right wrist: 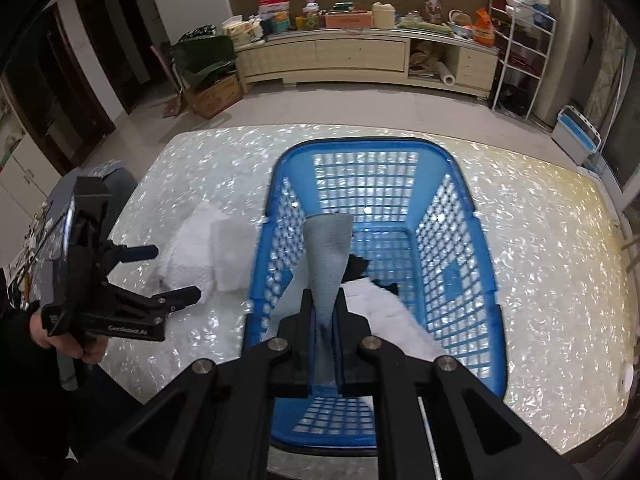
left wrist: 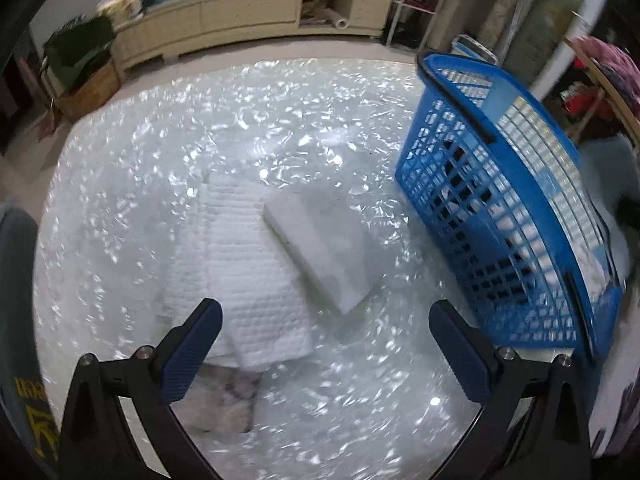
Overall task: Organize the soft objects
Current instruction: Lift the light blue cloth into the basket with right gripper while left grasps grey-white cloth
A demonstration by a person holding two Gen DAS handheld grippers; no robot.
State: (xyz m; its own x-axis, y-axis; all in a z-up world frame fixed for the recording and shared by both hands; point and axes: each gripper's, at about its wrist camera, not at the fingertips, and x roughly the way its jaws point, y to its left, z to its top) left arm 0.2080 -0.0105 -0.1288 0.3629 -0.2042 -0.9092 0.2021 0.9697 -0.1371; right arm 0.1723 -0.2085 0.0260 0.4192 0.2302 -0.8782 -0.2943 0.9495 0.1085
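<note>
My right gripper [right wrist: 325,300] is shut on a grey-blue cloth [right wrist: 329,252] and holds it over the blue basket [right wrist: 456,160]. White and black soft items [right wrist: 384,300] lie inside the basket. In the left wrist view my left gripper [left wrist: 326,320] stands open above a white quilted cloth [left wrist: 240,272] and a white foam block [left wrist: 324,248] on the shiny table, with the blue basket [left wrist: 532,184] to its right. The right wrist view shows the left gripper [right wrist: 176,274], held by a hand, beside the white quilted cloth [right wrist: 188,248] and the foam block [right wrist: 232,248].
The table [right wrist: 540,240] has a glittering pearly top. A grey chair back [left wrist: 16,264] stands at its left edge. Beyond the table are a low cream cabinet [right wrist: 360,56] loaded with clutter, a cardboard box [right wrist: 212,96] and a white wire rack [right wrist: 524,48].
</note>
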